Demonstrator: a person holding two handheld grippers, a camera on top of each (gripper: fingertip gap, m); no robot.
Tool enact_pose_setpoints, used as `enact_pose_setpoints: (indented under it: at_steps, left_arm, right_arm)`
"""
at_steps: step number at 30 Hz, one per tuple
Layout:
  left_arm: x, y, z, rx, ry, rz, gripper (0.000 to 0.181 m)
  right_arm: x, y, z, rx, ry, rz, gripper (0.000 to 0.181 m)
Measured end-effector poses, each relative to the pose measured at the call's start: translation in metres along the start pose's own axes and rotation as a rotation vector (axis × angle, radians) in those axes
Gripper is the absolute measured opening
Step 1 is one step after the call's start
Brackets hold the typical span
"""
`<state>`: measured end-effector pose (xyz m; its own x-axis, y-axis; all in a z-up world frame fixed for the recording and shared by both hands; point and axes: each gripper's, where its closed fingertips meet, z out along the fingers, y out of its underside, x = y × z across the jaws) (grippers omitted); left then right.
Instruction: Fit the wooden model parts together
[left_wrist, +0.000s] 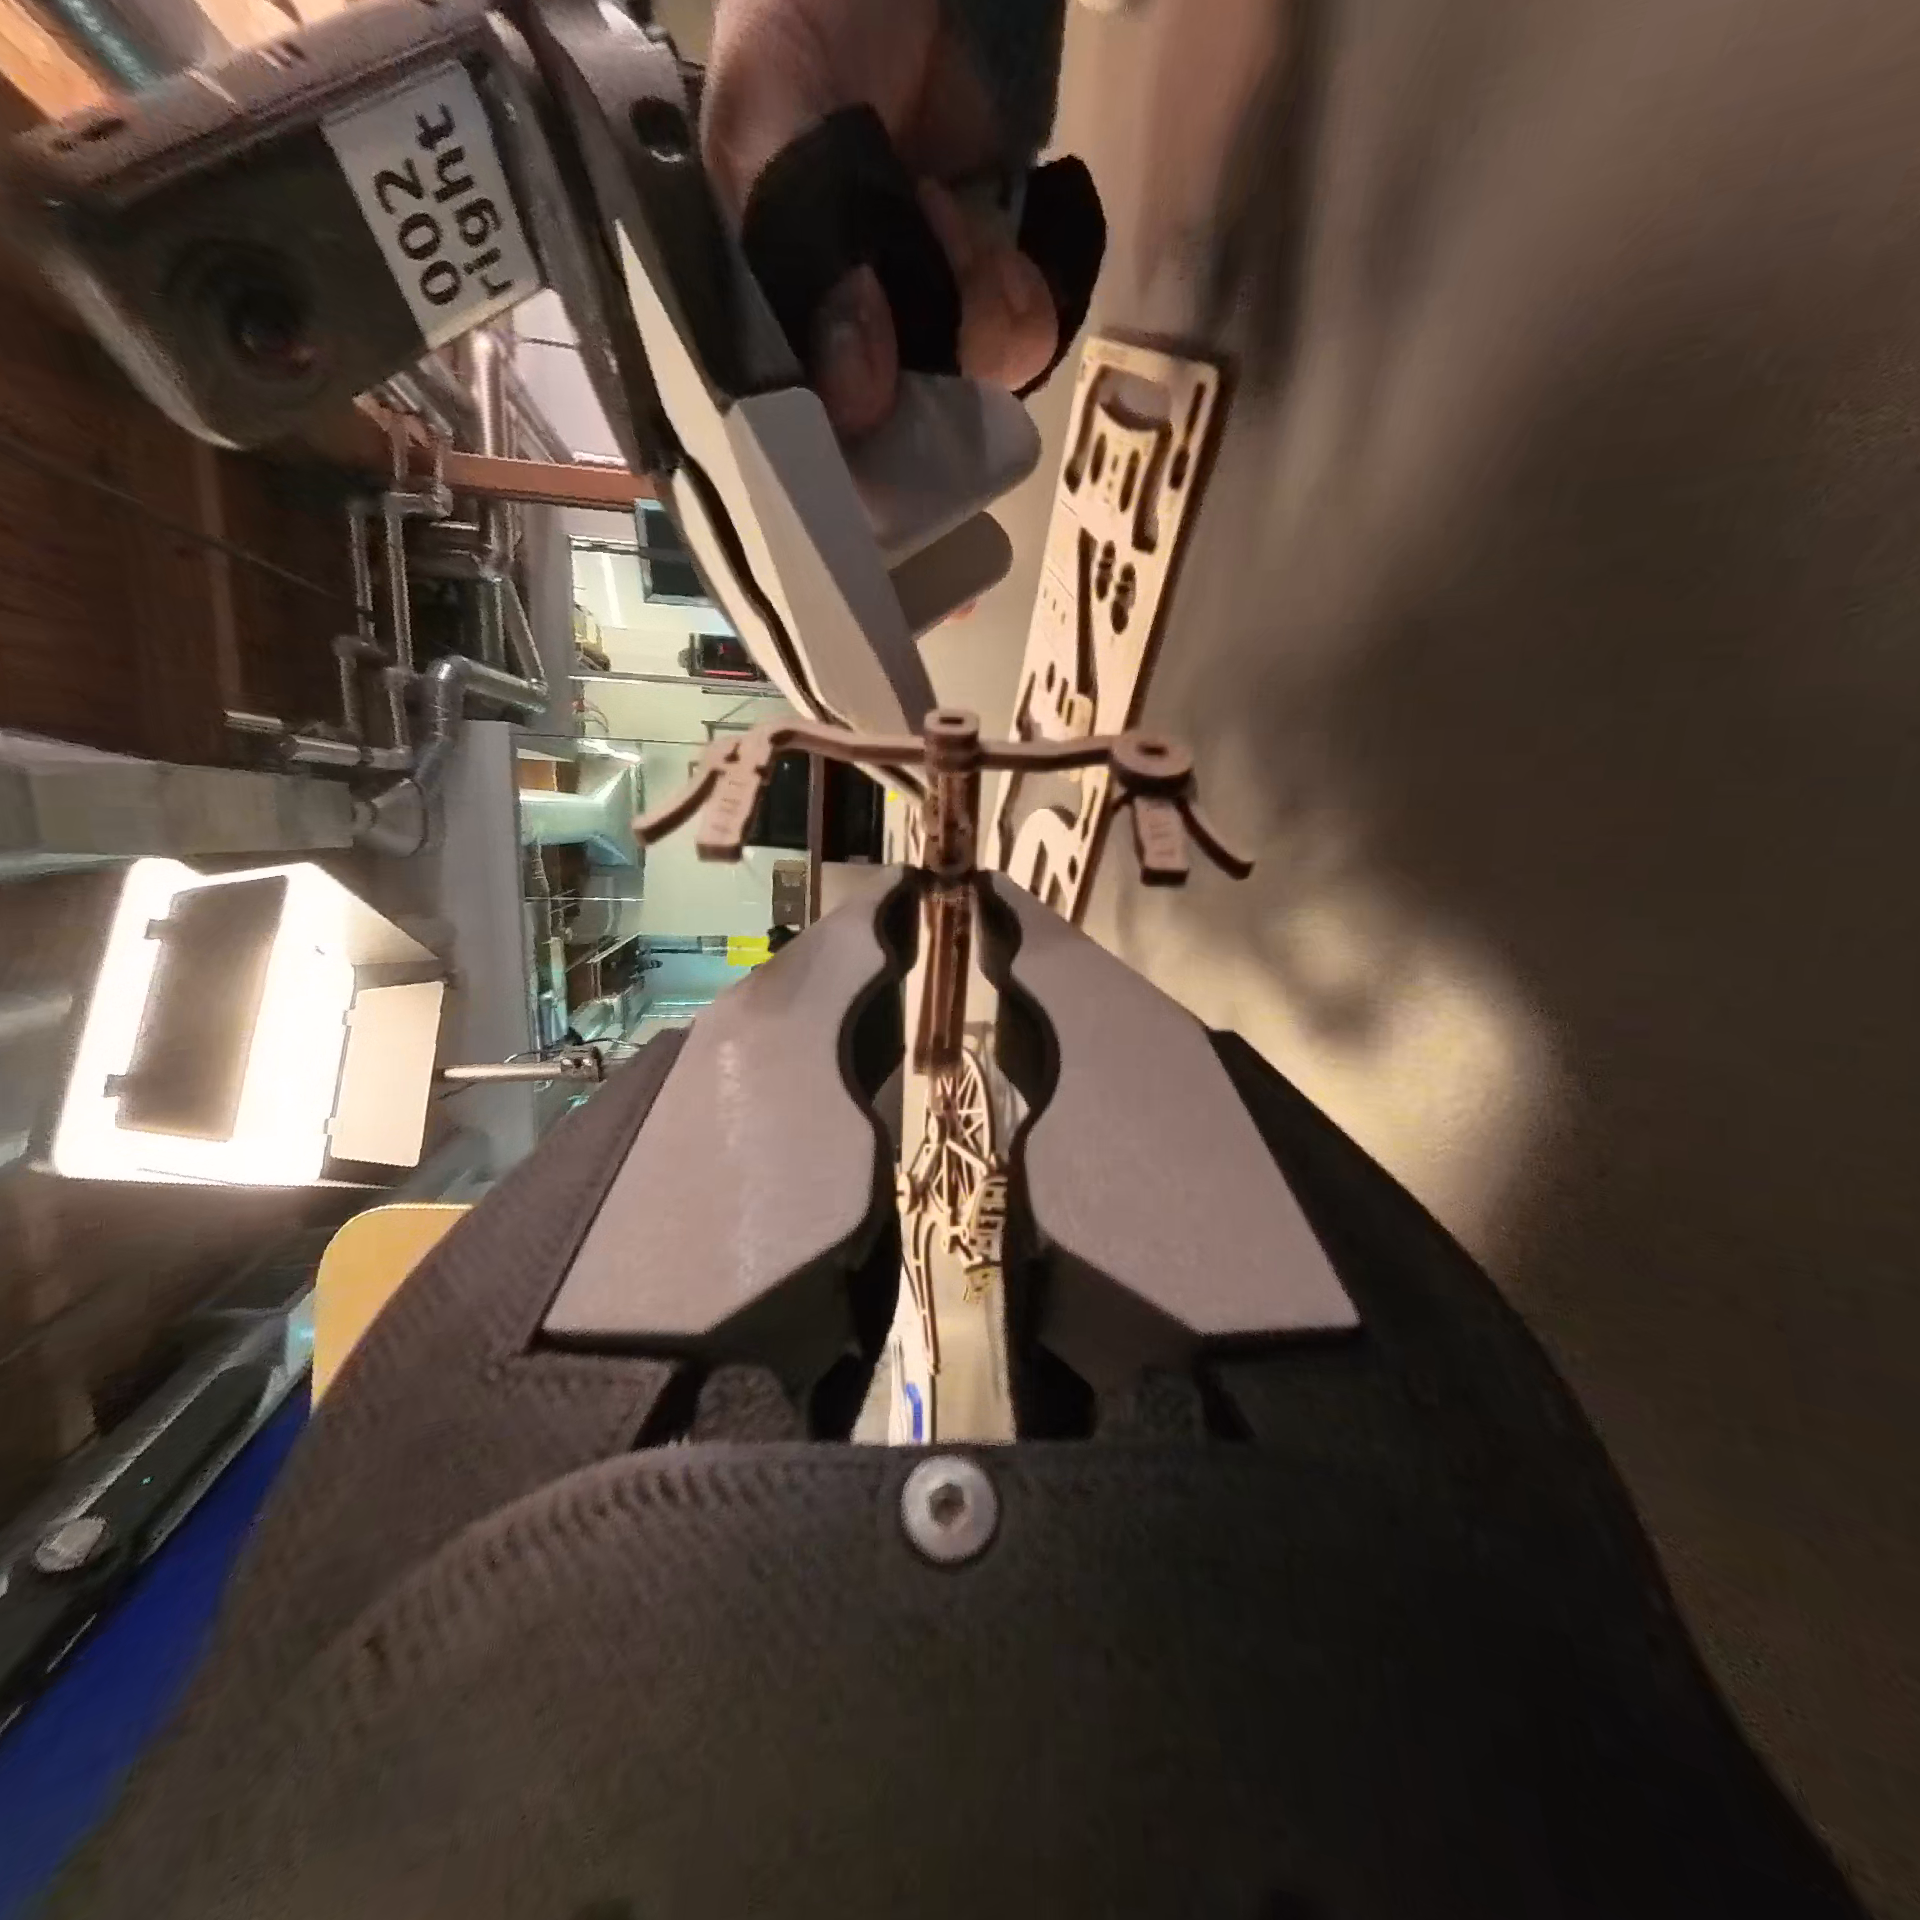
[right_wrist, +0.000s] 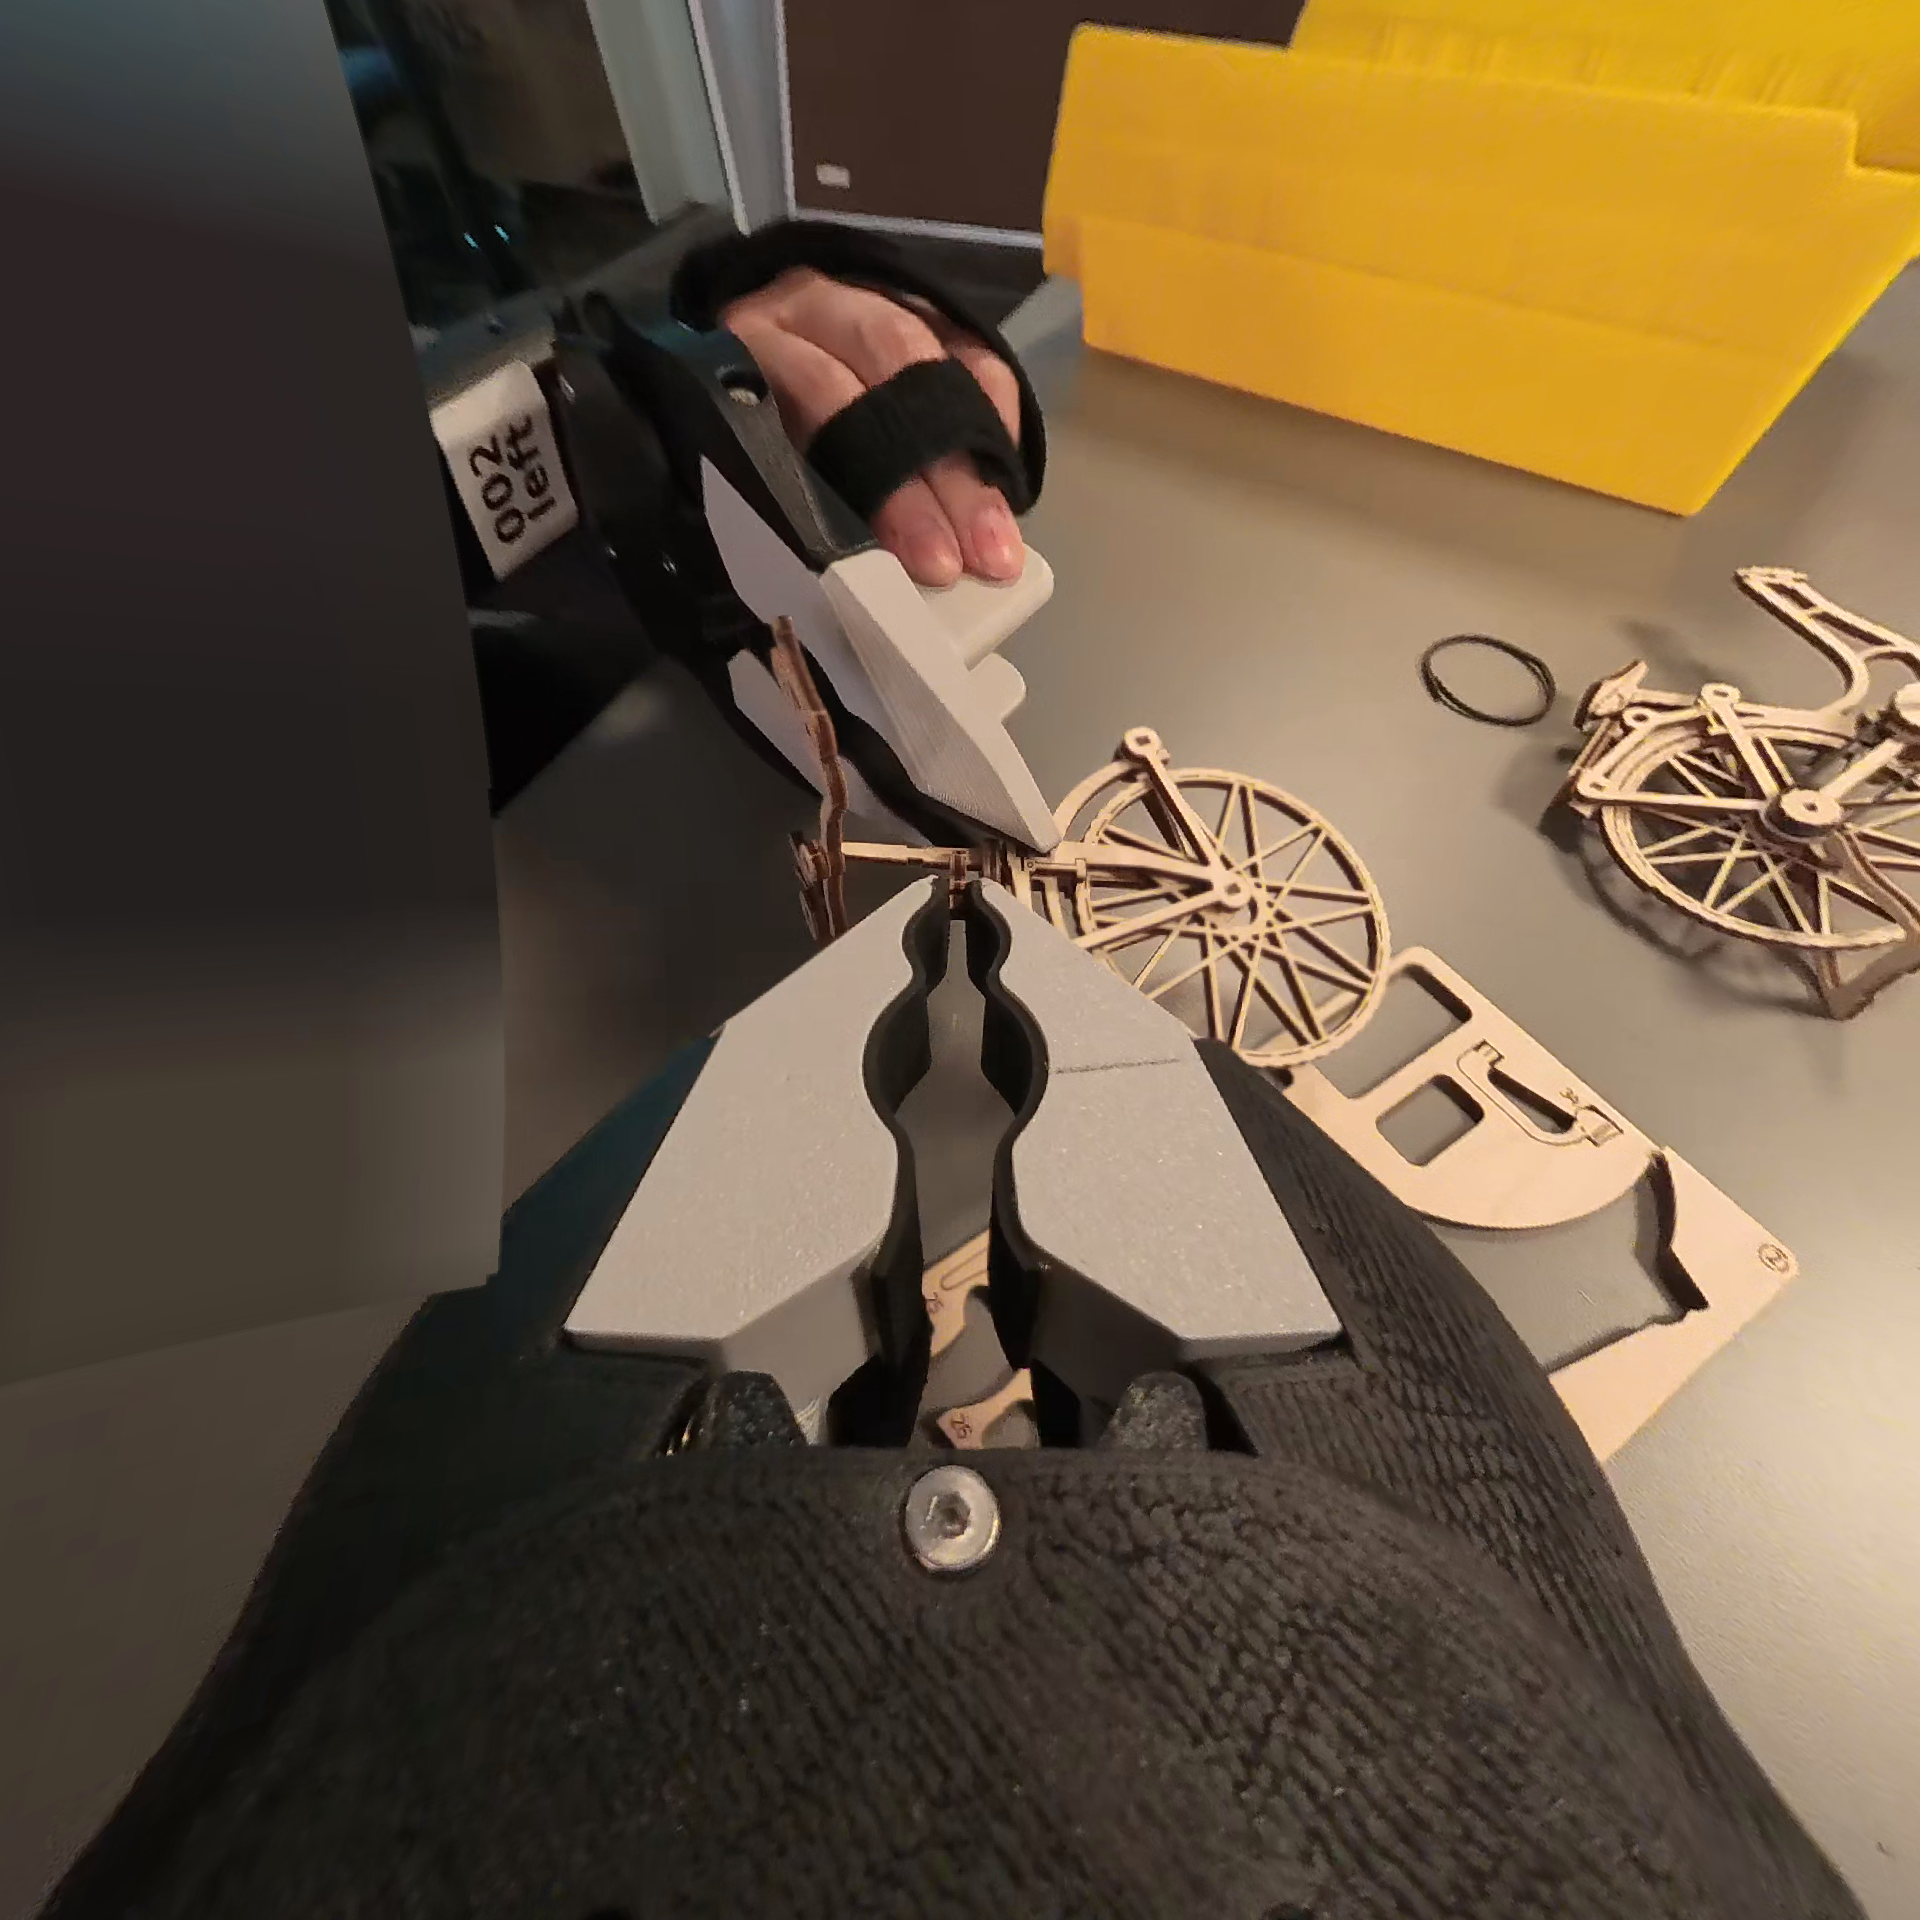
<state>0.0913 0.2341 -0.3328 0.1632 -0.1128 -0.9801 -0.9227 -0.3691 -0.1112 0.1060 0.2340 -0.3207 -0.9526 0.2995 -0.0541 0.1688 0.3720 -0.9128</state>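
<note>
Left claw: clamped on the front fork assembly, handlebar beyond its tips.
Right claw: narrow, tips nipping the same assembly's stem.
Worktop: carried the rear wheel section.

Grey-fingered black-bodied left gripper, right gripper; silver screws, black hand straps.

blocked: punched sheet, rear wheel assembly, band | open: far-right table

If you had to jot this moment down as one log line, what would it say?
left gripper: shut on front fork | right gripper: tips at fork stem | handlebar: on fork | rear half: on table
</note>
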Motion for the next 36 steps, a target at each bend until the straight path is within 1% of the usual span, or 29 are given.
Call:
enact_pose_setpoints:
  at_steps: [5,8,11,15,17,21,25,26,30,32,36]
  left_arm:
    - [0.014,0.009,0.005,-0.042,0.056,0.049,0.009]
    - [0.024,0.014,0.007,-0.07,0.098,0.075,0.009]
    - [0.025,0.015,0.006,-0.075,0.107,0.067,0.01]
    - [0.024,0.017,0.006,-0.081,0.1,0.055,0.02]
    - [0.023,0.015,0.007,-0.066,0.095,0.052,0.02]
    - [0.024,0.011,0.007,-0.039,0.096,0.069,0.01]
    - [0.023,0.012,0.01,-0.045,0.09,0.079,0.01]
    - [0.021,0.014,0.011,-0.057,0.08,0.086,0.009]
    - [-0.001,0.02,0.018,-0.084,-0.042,0.112,0.009]
    - [-0.009,0.021,0.021,-0.091,-0.082,0.135,0.009]
    - [-0.014,0.016,0.022,-0.074,-0.123,0.187,0.009]
  right_arm:
    - [0.006,0.013,0.009,-0.065,0.039,0.021,0.001]
    - [0.005,0.015,0.014,-0.075,0.034,0.033,0.0]
    - [0.005,0.017,0.016,-0.077,0.032,0.044,0.0]
    - [0.006,0.02,0.018,-0.089,0.038,0.043,0.001]
    - [0.006,0.02,0.019,-0.091,0.041,0.043,0.001]
    - [0.007,0.02,0.02,-0.089,0.044,0.046,0.001]
    - [0.007,0.018,0.02,-0.08,0.042,0.052,0.001]
    - [0.007,0.016,0.019,-0.066,0.044,0.049,0.001]
    - [0.015,0.004,0.01,-0.004,0.092,0.017,0.001]
    - [0.018,-0.002,0.004,0.022,0.131,-0.035,0.001]
    - [0.019,-0.004,-0.001,0.009,0.194,-0.174,0.001]
